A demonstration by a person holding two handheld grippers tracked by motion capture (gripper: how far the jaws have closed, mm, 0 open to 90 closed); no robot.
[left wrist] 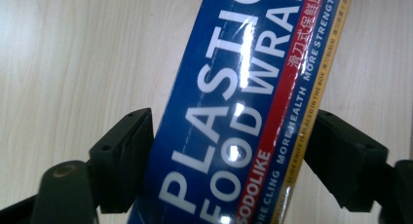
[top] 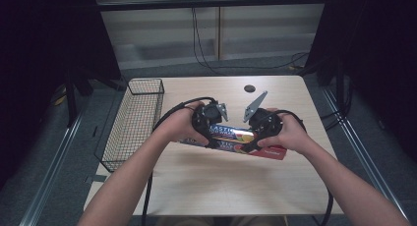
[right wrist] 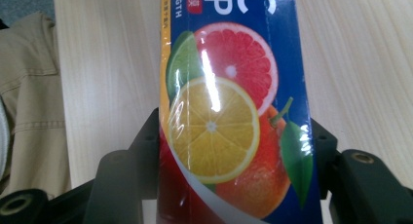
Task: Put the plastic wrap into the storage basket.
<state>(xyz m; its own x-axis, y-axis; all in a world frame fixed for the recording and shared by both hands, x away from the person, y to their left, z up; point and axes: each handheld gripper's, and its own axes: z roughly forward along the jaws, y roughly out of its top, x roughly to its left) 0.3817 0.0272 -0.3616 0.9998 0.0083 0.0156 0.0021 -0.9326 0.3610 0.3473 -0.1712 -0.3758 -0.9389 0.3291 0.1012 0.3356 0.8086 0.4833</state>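
A long blue box of plastic food wrap (top: 231,133) with white lettering and citrus fruit pictures is held over the middle of the table (top: 206,186). My left gripper (top: 212,140) is shut on its left part. In the left gripper view the lettered box (left wrist: 229,112) sits between the two jaws of the left gripper (left wrist: 231,156), and both touch its sides. My right gripper (top: 248,143) is shut on the fruit-printed end. That end (right wrist: 234,117) runs between the two jaws of the right gripper (right wrist: 234,151). A second, similar box (top: 268,152) with a red end lies right under it.
A black wire basket (top: 137,118) stands along the table's left edge. A small dark round spot (top: 249,88) marks the far part of the table. The person's beige trousers (right wrist: 24,87) are at the near table edge. Cables trail from both grippers.
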